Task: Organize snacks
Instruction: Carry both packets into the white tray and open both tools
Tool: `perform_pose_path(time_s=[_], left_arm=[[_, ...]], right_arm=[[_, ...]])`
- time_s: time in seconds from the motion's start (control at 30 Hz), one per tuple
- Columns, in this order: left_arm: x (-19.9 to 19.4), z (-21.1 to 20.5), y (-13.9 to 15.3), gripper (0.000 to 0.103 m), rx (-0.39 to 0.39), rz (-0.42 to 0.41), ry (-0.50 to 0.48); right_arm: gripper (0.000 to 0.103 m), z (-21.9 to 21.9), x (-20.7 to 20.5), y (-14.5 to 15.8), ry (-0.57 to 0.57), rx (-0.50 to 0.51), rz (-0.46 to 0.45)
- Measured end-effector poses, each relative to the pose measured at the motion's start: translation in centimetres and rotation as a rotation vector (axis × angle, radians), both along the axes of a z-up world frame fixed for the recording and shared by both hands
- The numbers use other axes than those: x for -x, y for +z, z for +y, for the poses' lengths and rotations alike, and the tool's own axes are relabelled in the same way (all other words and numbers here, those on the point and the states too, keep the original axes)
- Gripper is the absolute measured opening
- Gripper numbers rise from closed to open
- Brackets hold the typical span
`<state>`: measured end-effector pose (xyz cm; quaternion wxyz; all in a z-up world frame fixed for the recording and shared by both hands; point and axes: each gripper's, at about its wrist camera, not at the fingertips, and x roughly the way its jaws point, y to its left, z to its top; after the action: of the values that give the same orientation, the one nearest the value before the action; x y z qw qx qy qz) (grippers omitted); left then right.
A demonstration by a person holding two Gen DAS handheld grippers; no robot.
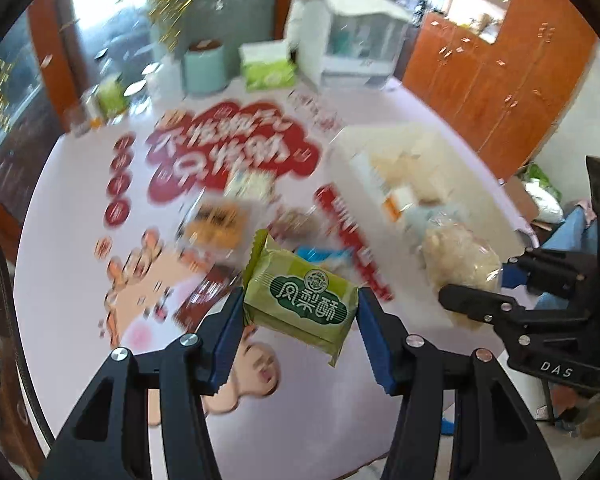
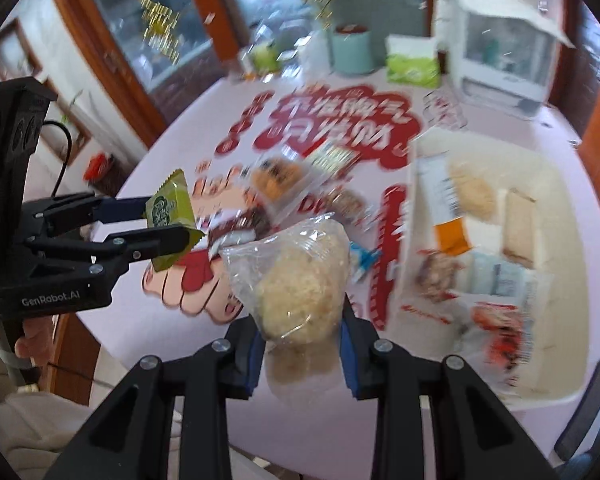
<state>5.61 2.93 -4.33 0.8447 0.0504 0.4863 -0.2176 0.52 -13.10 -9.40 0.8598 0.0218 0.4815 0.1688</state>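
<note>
Left wrist view first: left gripper up off the round pale-pink counter, blue-padded fingers clamped on either side of a green foil-wrapped pineapple cake packet. Packet held tilted, clear of the surface, crimped ends sticking out above and below. Off to the right, right gripper alongside with a clear plastic bag of pale crumbly snack at its tips. Beyond, blurred but readable: loose wrapped snacks scattered mid-counter, and a shallow cream-white rectangular tray already part-filled.

Over to the right wrist view: right gripper with fingers squeezed on the lower part of the clear bag, bag bulging upward between them, off the counter. Left gripper at the left edge, green packet pinched and raised. Cream tray to the right, several packets lying inside; loose snacks on the counter between.

Reading the step: pick-up done on both sides, carry to the tray apparently under way. Next move calls for swinging each load over the tray, finding a bare patch among the packets already there, lowering, then letting go. Some care with the soft bag: easy to crush, prone to slip.
</note>
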Motion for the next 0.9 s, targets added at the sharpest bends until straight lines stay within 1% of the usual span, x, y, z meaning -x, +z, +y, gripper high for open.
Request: perform_pose_path(time_s=[0.13,0.3,0.43,0.53,0.63,0.73,0.9], left_arm=[[-0.8,-4.1,2.9,0.054,0.01,-0.069,-0.037],[-3.1,-8.9,5.7,0.054,0.009,-0.112,-0.053],[-5.3,-13.0,8.1,0.054,0.021,-0.169,-0.061],[-6.5,-15.7,9.2,0.054,0.025,-0.197,-0.069],[-7.7,-18.3,9.5,0.054,0.011,-0.209,-0.066],[-9.0,-20.3,9.1,0.054,-0.007,-0.21,-0.054],[-11.0,-22.5,7.6,0.055,-0.05,-0.181,-0.033]], right_arm=[[0.032,-3.5,0.7,2.6,-0.119,-0.048,-0.076],[0.032,-9.3,1.4,5.5,-0.297,-0.095,-0.161],[0.032,-12.6,1.0,6.8,-0.374,-0.102,-0.208],[0.032,-14.5,0.5,7.8,-0.417,-0.1,-0.249],[0.032,-16.2,-0.3,8.6,-0.456,-0.105,-0.283],[0.032,-17.4,-1.1,8.9,-0.472,-0.105,-0.306],[0.033,-18.8,-2.2,8.3,-0.479,-0.11,-0.288]])
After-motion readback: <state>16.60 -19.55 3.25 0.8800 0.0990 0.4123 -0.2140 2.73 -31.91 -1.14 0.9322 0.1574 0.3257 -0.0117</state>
